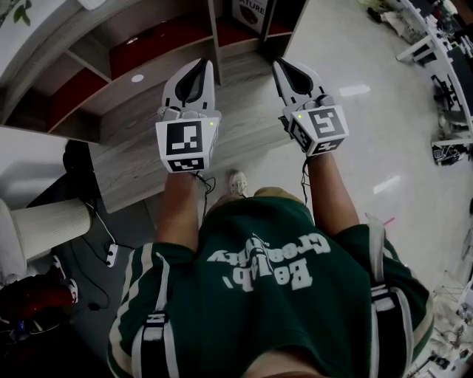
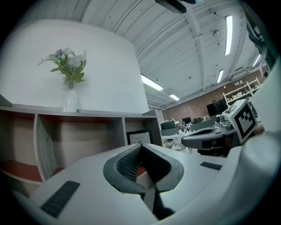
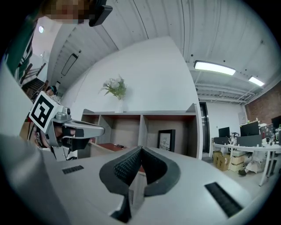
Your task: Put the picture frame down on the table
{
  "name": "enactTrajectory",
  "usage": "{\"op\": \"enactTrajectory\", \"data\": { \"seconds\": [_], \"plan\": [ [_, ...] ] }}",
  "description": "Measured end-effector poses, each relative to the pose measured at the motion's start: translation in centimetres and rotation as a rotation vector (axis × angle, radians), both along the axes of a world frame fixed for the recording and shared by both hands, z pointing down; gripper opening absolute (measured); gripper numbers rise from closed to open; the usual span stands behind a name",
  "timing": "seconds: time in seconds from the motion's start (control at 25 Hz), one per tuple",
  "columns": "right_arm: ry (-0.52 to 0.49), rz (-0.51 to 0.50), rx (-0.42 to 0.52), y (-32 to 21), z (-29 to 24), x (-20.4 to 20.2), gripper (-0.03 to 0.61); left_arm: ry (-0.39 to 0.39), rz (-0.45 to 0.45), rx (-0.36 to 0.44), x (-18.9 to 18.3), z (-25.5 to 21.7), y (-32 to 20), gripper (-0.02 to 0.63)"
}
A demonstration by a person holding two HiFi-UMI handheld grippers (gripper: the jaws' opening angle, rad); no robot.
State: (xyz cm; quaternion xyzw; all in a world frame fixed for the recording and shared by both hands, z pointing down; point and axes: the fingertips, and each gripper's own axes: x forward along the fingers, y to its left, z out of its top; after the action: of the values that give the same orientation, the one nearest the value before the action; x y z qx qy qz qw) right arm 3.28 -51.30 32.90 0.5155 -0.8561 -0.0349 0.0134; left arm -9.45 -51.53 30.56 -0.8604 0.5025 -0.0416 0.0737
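The picture frame (image 1: 252, 10) is black with a white print and stands upright in the right compartment of a wooden shelf unit (image 1: 148, 96). It also shows in the left gripper view (image 2: 139, 137) and the right gripper view (image 3: 166, 140). My left gripper (image 1: 199, 65) and right gripper (image 1: 281, 66) are held side by side at chest height, pointing at the shelf and well short of the frame. Both have their jaws shut tip to tip with nothing between them, as seen close up for the left gripper (image 2: 140, 147) and the right gripper (image 3: 140, 150).
A glass vase of flowers (image 2: 69, 83) stands on top of the shelf unit. Red boards line the shelf compartments (image 1: 159, 46). A white surface (image 1: 26, 151) and a pale cylinder (image 1: 46, 226) lie at my left. Office desks (image 1: 443, 66) stand across the glossy floor at the right.
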Motion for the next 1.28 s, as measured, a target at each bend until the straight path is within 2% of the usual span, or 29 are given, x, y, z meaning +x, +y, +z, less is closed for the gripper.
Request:
{"op": "enactTrajectory", "data": {
  "seconds": [0.28, 0.64, 0.84, 1.28],
  "plan": [
    [-0.001, -0.025, 0.016, 7.0, -0.6, 2.0, 0.035, 0.000, -0.024, 0.010, 2.1, -0.3, 7.3, 0.020],
    [0.002, -0.025, 0.025, 21.1, -0.7, 6.0, 0.035, 0.014, -0.041, 0.013, 6.5, -0.4, 20.9, 0.020],
    [-0.006, -0.037, 0.020, 27.5, -0.6, 7.0, 0.035, -0.016, -0.053, 0.024, 7.8, -0.9, 27.5, 0.020],
    [-0.049, -0.081, 0.039, 34.2, -1.5, 6.5, 0.035, -0.051, -0.105, 0.063, 7.0, -2.8, 35.7, 0.020]
  ]
}}
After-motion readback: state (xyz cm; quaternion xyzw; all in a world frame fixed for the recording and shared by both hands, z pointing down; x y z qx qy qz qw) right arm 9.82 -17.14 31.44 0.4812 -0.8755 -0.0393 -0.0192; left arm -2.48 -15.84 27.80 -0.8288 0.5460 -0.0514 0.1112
